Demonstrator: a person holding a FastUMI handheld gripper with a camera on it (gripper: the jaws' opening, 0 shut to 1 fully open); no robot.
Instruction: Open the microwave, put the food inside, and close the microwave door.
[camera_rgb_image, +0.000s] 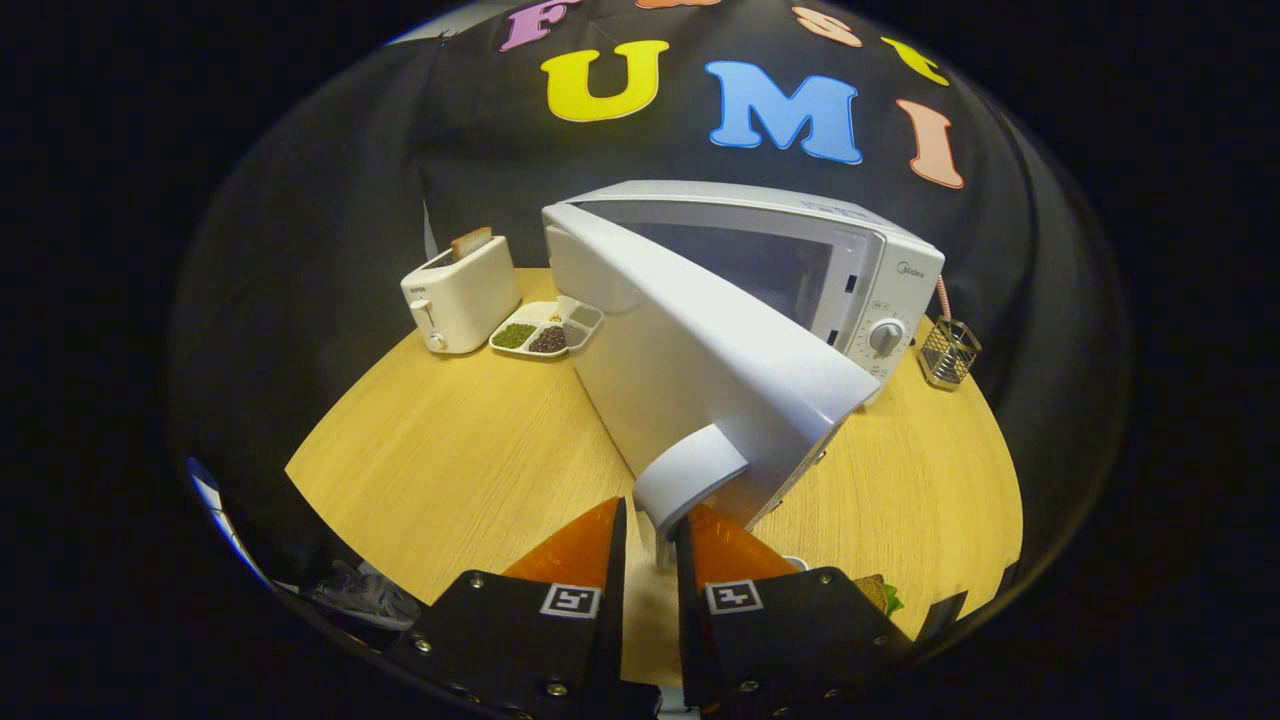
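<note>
A white microwave (880, 290) stands on the wooden table (450, 450), its door (700, 360) swung partly open toward me. The door's handle (690, 475) sits between my fingers, and my gripper (652, 520) is shut on it. The dark cavity (740, 260) shows behind the door. A sandwich (875, 592) on a white plate lies on the table just right of my right finger, mostly hidden by it.
A white toaster (462, 295) with a slice of bread stands at the back left. Beside it lies a divided tray (545, 330) of beans. A metal wire holder (950, 350) stands right of the microwave.
</note>
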